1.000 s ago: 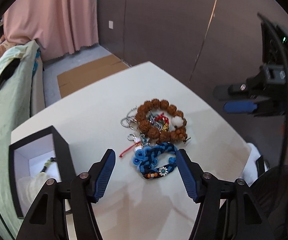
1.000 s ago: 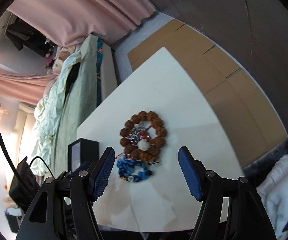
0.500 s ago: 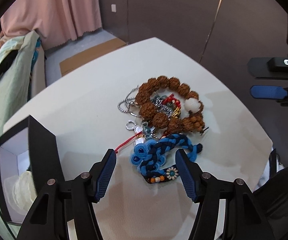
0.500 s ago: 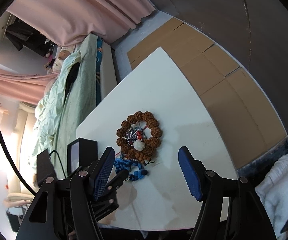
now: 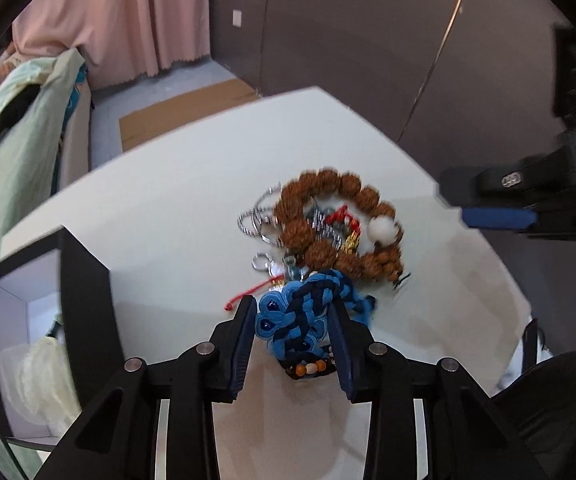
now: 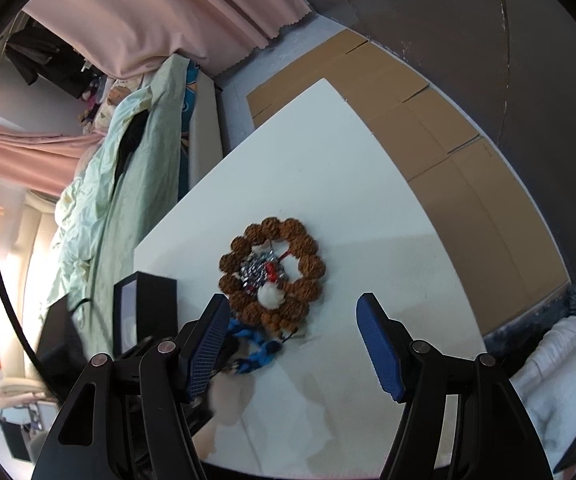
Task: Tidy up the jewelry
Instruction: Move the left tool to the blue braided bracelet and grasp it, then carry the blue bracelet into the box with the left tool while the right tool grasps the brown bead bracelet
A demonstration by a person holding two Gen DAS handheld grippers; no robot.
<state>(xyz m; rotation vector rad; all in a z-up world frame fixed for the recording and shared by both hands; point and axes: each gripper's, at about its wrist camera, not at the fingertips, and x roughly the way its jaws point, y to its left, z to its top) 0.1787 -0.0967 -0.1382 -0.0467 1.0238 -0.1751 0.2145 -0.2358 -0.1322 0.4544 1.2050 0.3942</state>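
Jaws of the left gripper (image 5: pixel 292 320) pinch the blue braided bracelet (image 5: pixel 301 316) from both sides, its small beaded end showing between the pads; the bracelet lies on the white table (image 5: pixel 168 216) just on the near side of the brown bead bracelet (image 5: pixel 335 224). Inside and beside that brown ring sit tangled silver chains (image 5: pixel 258 216) and a red cord (image 5: pixel 248 292). Only the left wrist view shows the open black box (image 5: pixel 48 320) with its white lining, well to the left of the brown ring. Jaws of the right gripper (image 6: pixel 291 344) are spread wide and hold nothing, hovering above the table. The right wrist view looks down on the whole brown bead bracelet (image 6: pixel 272 272), with the blue braided bracelet (image 6: pixel 254 348) half hidden behind its left pad.
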